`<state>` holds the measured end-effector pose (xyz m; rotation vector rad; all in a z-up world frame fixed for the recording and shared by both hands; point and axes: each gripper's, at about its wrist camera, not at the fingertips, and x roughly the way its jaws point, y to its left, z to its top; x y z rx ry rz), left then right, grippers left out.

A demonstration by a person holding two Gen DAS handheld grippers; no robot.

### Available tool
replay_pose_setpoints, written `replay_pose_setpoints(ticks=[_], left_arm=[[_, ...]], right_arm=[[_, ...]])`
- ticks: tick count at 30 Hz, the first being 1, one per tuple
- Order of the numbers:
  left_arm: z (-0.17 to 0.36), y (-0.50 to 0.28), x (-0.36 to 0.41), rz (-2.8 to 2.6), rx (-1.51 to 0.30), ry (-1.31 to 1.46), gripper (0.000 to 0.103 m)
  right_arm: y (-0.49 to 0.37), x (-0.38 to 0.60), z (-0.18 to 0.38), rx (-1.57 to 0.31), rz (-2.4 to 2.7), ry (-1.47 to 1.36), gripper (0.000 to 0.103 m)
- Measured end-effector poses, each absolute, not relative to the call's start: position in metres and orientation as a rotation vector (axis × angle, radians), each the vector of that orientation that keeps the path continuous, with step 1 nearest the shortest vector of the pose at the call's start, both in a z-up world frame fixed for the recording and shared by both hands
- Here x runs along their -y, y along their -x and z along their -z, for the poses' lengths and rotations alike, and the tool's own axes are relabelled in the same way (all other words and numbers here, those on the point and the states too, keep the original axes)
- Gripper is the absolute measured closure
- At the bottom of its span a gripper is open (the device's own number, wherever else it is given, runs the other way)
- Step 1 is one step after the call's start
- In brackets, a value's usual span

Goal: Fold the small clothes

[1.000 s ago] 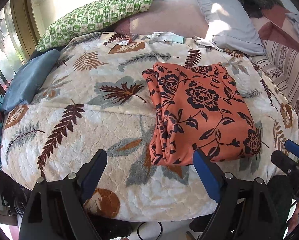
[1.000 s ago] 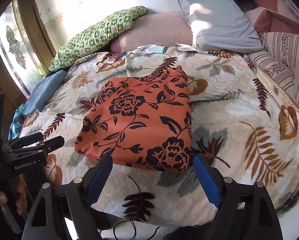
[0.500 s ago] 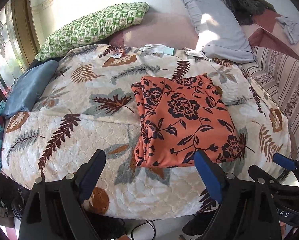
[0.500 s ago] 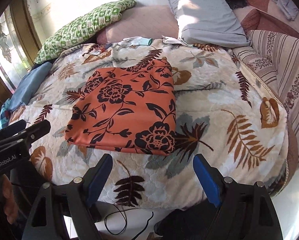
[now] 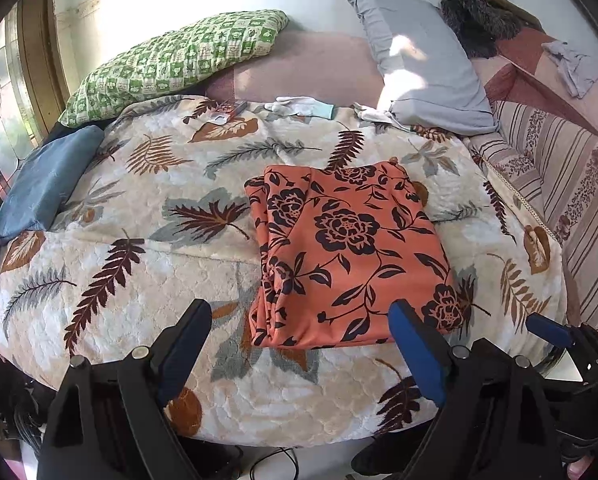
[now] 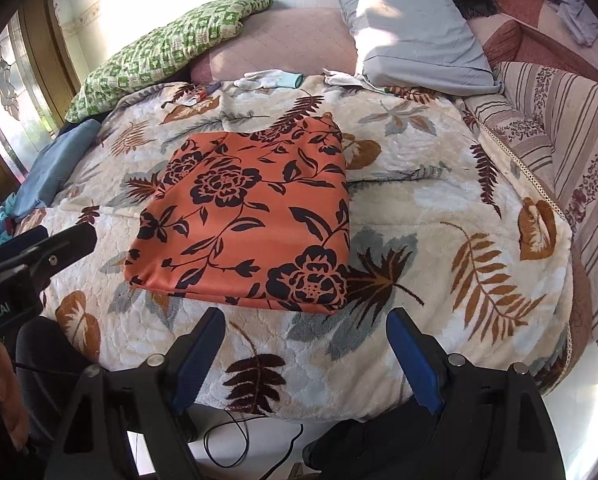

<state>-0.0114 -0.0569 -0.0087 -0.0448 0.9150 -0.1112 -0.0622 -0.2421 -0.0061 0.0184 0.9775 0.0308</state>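
An orange garment with black flowers [image 5: 347, 252] lies folded into a neat rectangle on the leaf-patterned blanket [image 5: 131, 248]; it also shows in the right wrist view [image 6: 247, 216]. My left gripper [image 5: 303, 344] is open and empty, held back over the bed's near edge, just short of the garment's near edge. My right gripper [image 6: 305, 344] is open and empty, also back from the garment's near edge. The right gripper's tips show at the right of the left wrist view [image 5: 555, 332]; the left gripper shows at the left of the right wrist view [image 6: 39, 252].
A green checked pillow [image 5: 171, 64] and a grey pillow [image 5: 419, 60] lie at the bed's head. A blue folded cloth [image 5: 47, 184] lies at the left edge. White gloves [image 5: 299, 104] and small items lie near the pillows. A striped cover [image 5: 571, 184] lies at the right. Cables lie on the floor [image 6: 235, 440].
Both grippers have drawn back from the folded garment toward the bed's near edge and risen slightly. The garment lies still.
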Motion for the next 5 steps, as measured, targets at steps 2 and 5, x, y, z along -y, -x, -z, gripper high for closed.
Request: replay_pose_setpoints(ticks=[2, 5], left_arm=[[0.0067, 0.0077, 0.0573, 0.137, -0.915, 0.067, 0.012], [0.0031, 0.0035, 0.0589, 0.135, -0.901, 0.065, 0.004]], right_arm=[[0.0589, 0.2433, 0.0038, -0.970, -0.026, -0.019, 0.018], [0.0544, 0.2446, 0.0018, -0.965, -0.021, -0.019, 0.018]])
